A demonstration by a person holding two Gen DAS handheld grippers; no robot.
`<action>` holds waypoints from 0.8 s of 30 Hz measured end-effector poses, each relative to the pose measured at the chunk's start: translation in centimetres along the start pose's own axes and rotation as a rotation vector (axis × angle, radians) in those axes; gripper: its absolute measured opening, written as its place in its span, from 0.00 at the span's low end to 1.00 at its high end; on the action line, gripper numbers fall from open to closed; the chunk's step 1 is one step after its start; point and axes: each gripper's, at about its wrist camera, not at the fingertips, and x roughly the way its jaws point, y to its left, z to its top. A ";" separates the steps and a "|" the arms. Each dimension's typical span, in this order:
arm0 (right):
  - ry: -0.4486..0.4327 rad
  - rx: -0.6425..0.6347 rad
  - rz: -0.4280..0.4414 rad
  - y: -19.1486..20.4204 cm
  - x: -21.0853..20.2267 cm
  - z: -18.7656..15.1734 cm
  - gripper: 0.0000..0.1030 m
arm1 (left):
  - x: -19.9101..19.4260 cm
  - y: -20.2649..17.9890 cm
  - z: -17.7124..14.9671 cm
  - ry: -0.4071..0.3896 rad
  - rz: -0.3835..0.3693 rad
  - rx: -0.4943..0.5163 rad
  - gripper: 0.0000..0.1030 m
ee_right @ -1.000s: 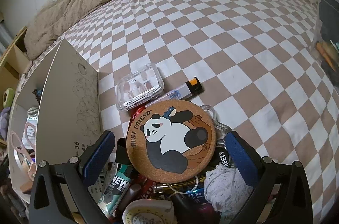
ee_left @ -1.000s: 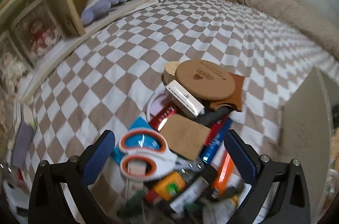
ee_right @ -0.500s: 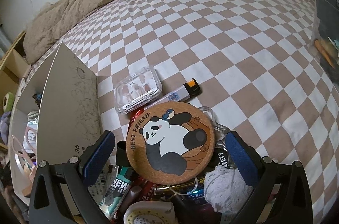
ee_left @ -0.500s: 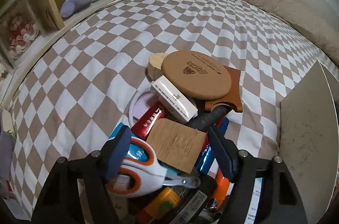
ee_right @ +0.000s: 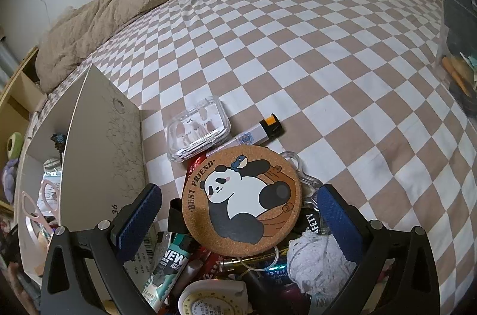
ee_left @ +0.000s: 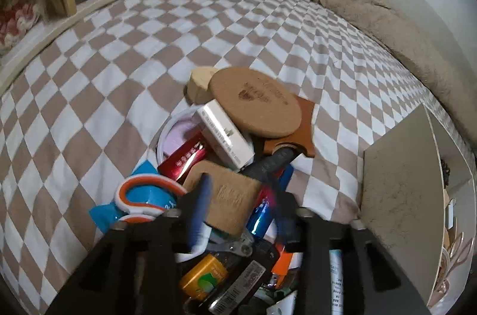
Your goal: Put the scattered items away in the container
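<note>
- Left gripper [ee_left: 238, 203]: fingers narrowed around the square cork pad [ee_left: 231, 200] atop the near pile; contact appears made, but blur prevents confirming a firm hold.
- Right gripper [ee_right: 238, 213]: fingers spread wide, holding nothing, straddling the panda coaster [ee_right: 241, 197].
- Container [ee_right: 98, 148]: stands left of the pile on the bed [ee_right: 298, 46], within short transfer reach.
</note>
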 end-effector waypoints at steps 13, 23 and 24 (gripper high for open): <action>-0.007 -0.006 0.018 0.1 -0.2 0.0 1.00 | 0.6 0.5 -0.1 0.003 0.032 -0.015 0.84; -0.003 -0.013 0.019 0.2 -0.2 -0.1 1.00 | 1.6 1.4 0.0 0.017 0.136 -0.045 0.96; -0.003 -0.015 0.019 0.2 -0.2 -0.1 1.00 | 1.8 1.5 0.1 0.010 0.137 -0.044 0.97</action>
